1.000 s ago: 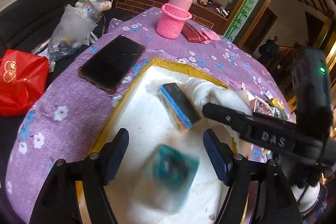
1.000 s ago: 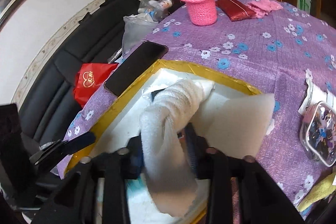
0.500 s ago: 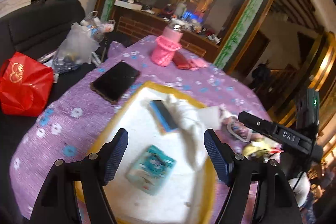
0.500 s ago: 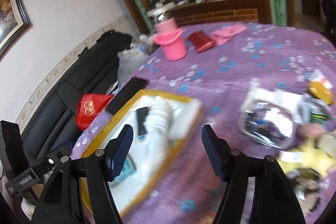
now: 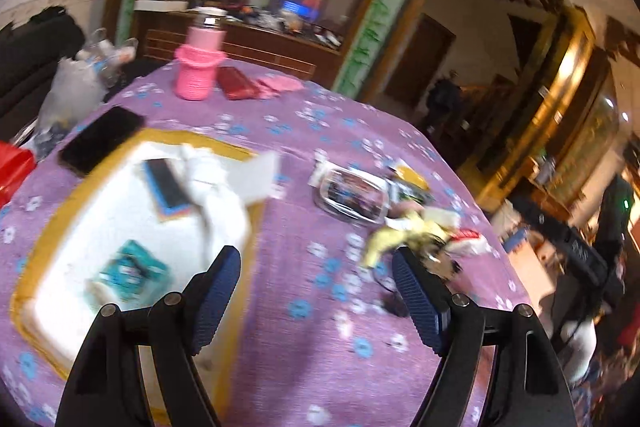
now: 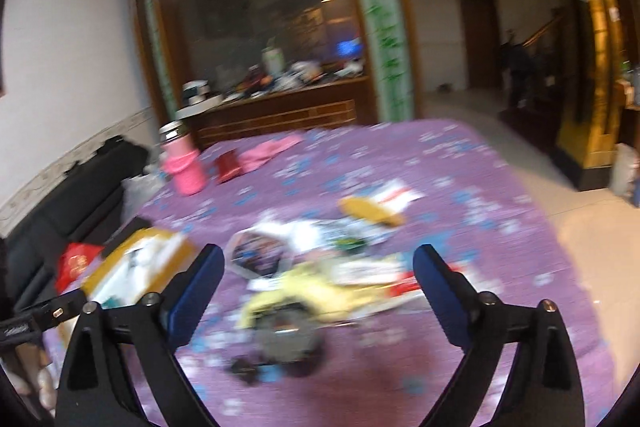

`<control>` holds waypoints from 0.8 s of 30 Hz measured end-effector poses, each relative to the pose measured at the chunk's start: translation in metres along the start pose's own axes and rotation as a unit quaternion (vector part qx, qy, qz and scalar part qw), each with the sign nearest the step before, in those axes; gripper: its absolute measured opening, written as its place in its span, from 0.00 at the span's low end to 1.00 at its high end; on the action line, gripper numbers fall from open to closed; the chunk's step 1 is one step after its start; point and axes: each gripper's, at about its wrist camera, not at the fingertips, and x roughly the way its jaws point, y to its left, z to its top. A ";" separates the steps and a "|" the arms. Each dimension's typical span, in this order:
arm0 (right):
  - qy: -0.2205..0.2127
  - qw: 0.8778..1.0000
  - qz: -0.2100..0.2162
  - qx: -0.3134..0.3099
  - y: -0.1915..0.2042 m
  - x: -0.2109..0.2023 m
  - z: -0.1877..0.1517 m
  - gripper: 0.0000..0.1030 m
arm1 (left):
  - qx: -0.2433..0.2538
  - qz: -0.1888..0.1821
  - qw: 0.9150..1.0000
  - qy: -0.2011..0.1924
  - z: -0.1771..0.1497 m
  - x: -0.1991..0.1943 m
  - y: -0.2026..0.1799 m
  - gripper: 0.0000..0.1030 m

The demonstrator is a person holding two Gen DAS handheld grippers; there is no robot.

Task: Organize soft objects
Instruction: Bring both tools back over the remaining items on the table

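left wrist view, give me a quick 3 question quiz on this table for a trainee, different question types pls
1. True or false: the white towel lies inside the yellow-rimmed tray.
2. Multiple choice: the black phone is A) in the tray, B) on the purple cloth beside the tray, C) in the pink knitted basket.
3. Fill in: the left hand-held gripper is ____ and holds nothing; the right hand-held gripper is the same, above the yellow soft item.

Key: 1 true; 2 B; 3 open.
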 end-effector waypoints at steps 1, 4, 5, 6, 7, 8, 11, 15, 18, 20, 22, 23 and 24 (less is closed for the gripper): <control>-0.006 1.000 -0.011 0.001 -0.011 -0.001 0.002 0.95 | 0.006 -0.003 1.000 0.003 -0.002 0.002 -0.008 0.79; 0.009 0.999 -0.039 0.010 -0.047 0.016 0.008 0.99 | 0.021 0.001 1.000 0.016 -0.006 0.008 -0.028 0.79; 0.018 0.999 -0.044 0.019 -0.057 0.024 0.009 0.99 | 0.023 0.004 1.000 0.019 -0.007 0.009 -0.032 0.79; 0.026 0.998 -0.046 0.033 -0.070 0.032 0.009 0.99 | 0.026 0.006 0.999 0.022 -0.009 0.010 -0.036 0.79; 0.037 0.997 -0.039 0.059 -0.086 0.043 0.008 0.99 | 0.027 0.007 0.999 0.023 -0.010 0.010 -0.040 0.79; 0.041 0.996 -0.030 0.080 -0.095 0.049 0.006 0.99 | 0.027 0.008 0.999 0.024 -0.011 0.011 -0.045 0.79; 0.041 0.992 -0.014 0.122 -0.118 0.069 -0.001 0.99 | 0.030 0.014 0.999 0.030 -0.015 0.014 -0.053 0.79; 0.054 0.989 -0.002 0.136 -0.125 0.090 -0.013 0.99 | 0.033 0.027 0.998 0.043 -0.017 0.025 -0.056 0.79; 0.058 0.987 0.011 0.146 -0.128 0.090 -0.015 0.99 | 0.027 0.027 0.998 0.058 -0.015 0.041 -0.056 0.79; 0.065 0.987 0.015 0.149 -0.129 0.091 -0.017 0.99 | 0.021 0.020 0.997 0.072 -0.013 0.057 -0.057 0.79; 0.073 0.985 0.025 0.156 -0.131 0.094 -0.018 0.99 | 0.016 0.013 0.996 0.083 -0.011 0.070 -0.058 0.79; 0.076 0.984 0.030 0.158 -0.131 0.094 -0.019 0.99 | 0.011 0.005 0.996 0.089 -0.011 0.078 -0.060 0.79; 0.077 0.984 0.033 0.159 -0.130 0.095 -0.019 0.99 | 0.007 -0.003 0.995 0.095 -0.011 0.084 -0.061 0.79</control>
